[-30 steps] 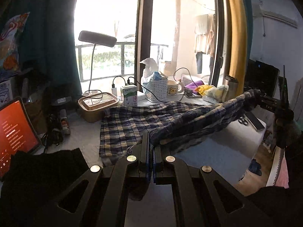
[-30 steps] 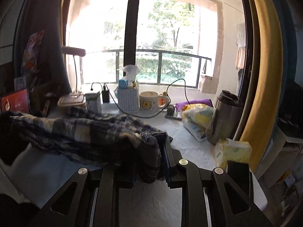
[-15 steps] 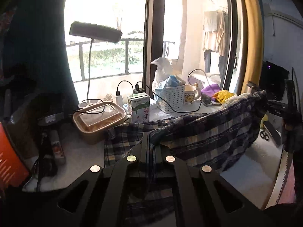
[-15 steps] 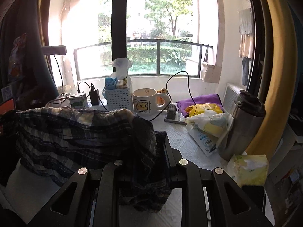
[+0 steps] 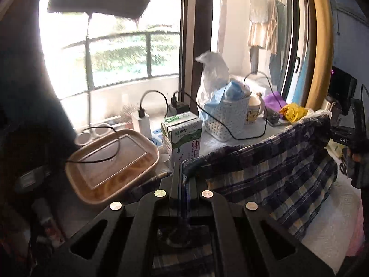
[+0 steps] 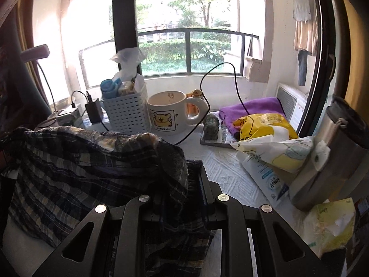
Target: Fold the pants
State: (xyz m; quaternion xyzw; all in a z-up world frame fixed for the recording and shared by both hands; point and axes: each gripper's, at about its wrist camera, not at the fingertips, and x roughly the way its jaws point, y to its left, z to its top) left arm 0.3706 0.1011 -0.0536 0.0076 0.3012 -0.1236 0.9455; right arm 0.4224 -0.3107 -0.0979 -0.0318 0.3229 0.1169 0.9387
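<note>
My left hand-held gripper [image 5: 183,177] is clenched on one edge of the plaid pants [image 5: 272,175], and my right hand-held gripper [image 6: 182,184] is clamped on a bunched corner of the same garment, so the cloth hangs in a sagging span between the two, raised off the surface [image 6: 230,168] with its lower part draping down toward it. A second ago that edge was slung low and flat across the surface; it has since been lifted and carried toward the window end, and the milk carton [image 5: 182,136] and brown lidded box [image 5: 110,161] now loom much nearer in my left view. I read that as a fold in mid-swing: the held edge is being brought over, and it has yet to be laid down on the rest of the cloth. Counting outward: one pair of pants, two grippers, one carton, one lidded box, one white basket [image 6: 126,110], one bear mug [image 6: 168,113], one steel tumbler [image 6: 332,152], one purple towel [image 6: 251,108], and one desk lamp [image 5: 96,2].
</note>
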